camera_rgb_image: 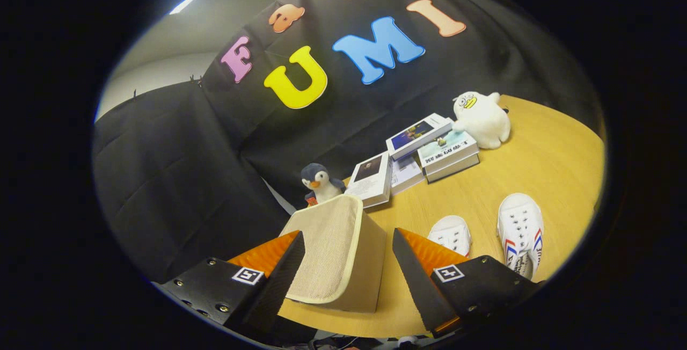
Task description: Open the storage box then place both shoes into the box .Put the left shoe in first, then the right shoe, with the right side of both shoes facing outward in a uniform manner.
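The storage box (338, 253), a beige woven-cloth box with a pale trimmed lid, stands on the wooden counter (536, 162) and serves here as the landmark. Its lid lies flat over the top and looks closed, though the far edge of the lid is hard to read through the fisheye bend.

The gripper (349, 264) hangs over the near part of the box with its fingers spread wide apart, one on either side of the box's front. Neither of the fingers (410, 269) appears to press on the cloth; a strip of counter shows between the right-hand one and the box wall, while the left-hand one overlaps the box's lid edge in the picture, so contact there cannot be told.

To the right of the box, on the bare counter, lie the two white canvas shoes. The nearer shoe (452, 234) sits just beyond the right-hand finger, its toe pointing away from the gripper and its heel hidden behind that finger. The other shoe (520, 229) lies farther from the box, beside the first but apart from it, showing red and blue stripes along its side.

Behind the box, close to its far corner, sits a small penguin plush (319, 182). Beyond the box and to its right, several books (424, 151) lie spread and stacked, and a white duck plush (482, 119) rests just past them, farthest from the box.
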Available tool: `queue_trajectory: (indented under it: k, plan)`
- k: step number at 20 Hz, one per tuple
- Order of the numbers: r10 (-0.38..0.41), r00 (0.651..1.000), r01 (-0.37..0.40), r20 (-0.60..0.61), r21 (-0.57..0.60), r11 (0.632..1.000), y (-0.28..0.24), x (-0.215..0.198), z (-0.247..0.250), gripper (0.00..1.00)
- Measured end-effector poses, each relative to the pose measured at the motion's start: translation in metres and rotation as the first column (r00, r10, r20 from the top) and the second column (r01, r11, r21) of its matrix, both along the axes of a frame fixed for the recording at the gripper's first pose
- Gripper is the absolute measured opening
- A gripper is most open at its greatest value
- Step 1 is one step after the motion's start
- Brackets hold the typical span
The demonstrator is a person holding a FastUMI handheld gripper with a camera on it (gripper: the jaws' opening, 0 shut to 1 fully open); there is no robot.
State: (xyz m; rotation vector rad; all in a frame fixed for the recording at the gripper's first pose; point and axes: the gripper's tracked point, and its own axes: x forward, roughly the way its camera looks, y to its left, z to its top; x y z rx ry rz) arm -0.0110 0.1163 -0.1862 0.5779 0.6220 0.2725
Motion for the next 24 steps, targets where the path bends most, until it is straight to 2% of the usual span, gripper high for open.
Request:
queue_trajectory:
  k: [4,6,10,13,15,17,18,20,21,23,24]
  plan:
    - [0.055,0.993,-0.047,-0.1,0.086,0.995,0.021,-0.009,-0.022,0.99]
    - [0.071,0.987,-0.052,-0.144,0.135,0.99,0.028,-0.012,-0.031,0.96]
    - [0.098,0.97,-0.048,-0.221,0.221,0.974,0.039,-0.021,-0.043,0.96]
    - [0.151,0.95,-0.067,-0.274,0.292,0.954,0.054,-0.025,-0.051,0.96]
    - [0.173,0.934,-0.066,-0.311,0.328,0.942,0.064,-0.03,-0.056,0.84]
    - [0.206,0.915,-0.072,-0.348,0.361,0.93,0.07,-0.036,-0.061,0.83]
    - [0.208,0.911,-0.062,-0.356,0.38,0.923,0.073,-0.037,-0.06,0.78]
    - [0.205,0.909,-0.044,-0.364,0.403,0.914,0.073,-0.035,-0.058,0.47]
    - [0.214,0.906,-0.054,-0.364,0.402,0.914,0.073,-0.035,-0.057,0.42]
    - [0.228,0.904,-0.077,-0.361,0.388,0.918,0.072,-0.037,-0.056,0.41]
    - [0.197,0.921,-0.047,-0.337,0.404,0.914,0.071,-0.028,-0.046,0.27]
